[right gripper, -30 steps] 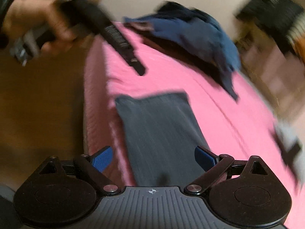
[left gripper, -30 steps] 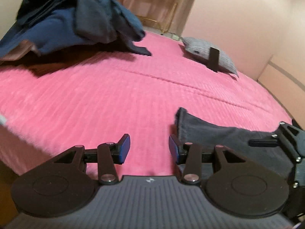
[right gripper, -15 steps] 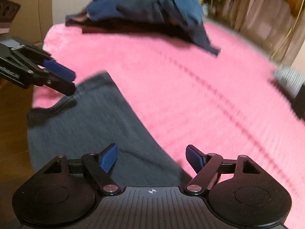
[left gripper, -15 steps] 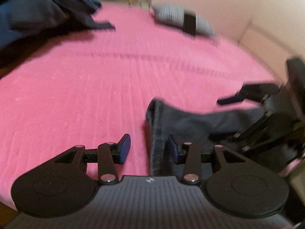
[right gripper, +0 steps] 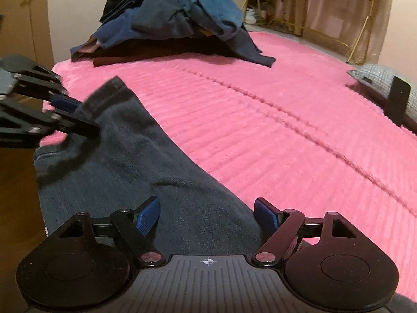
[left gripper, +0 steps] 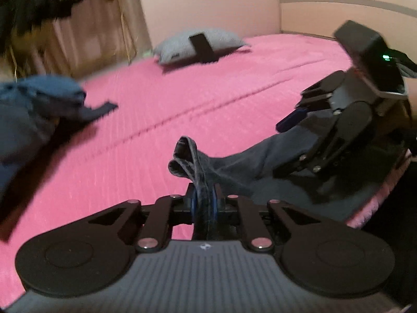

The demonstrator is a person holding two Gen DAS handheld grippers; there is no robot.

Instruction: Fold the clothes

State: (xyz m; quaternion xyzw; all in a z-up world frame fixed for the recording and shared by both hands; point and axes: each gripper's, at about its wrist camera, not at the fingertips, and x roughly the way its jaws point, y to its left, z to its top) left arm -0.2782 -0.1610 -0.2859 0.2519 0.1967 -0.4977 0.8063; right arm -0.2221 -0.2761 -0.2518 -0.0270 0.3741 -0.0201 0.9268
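A dark grey garment [right gripper: 135, 161] lies along the near edge of the pink bed [right gripper: 260, 130]. My left gripper [left gripper: 203, 200] is shut on the garment's corner [left gripper: 190, 161], which bunches up above the pads. In the right wrist view the left gripper [right gripper: 75, 120] shows at the left, pinching that lifted corner. My right gripper [right gripper: 207, 215] is open, its blue pads either side of the garment's other end. In the left wrist view the right gripper [left gripper: 297, 120] hovers over the garment [left gripper: 260, 167] at the right.
A heap of blue and dark clothes [right gripper: 177, 23] sits at the bed's far side, also at the left in the left wrist view [left gripper: 34, 112]. A grey pillow [left gripper: 198, 44] lies at the bed's far end. Wooden floor [right gripper: 15, 195] lies beside the bed.
My left gripper has moved onto the garment's corner and closed on it, lifting the edge. My right gripper has lowered over the garment's other end and stays open.
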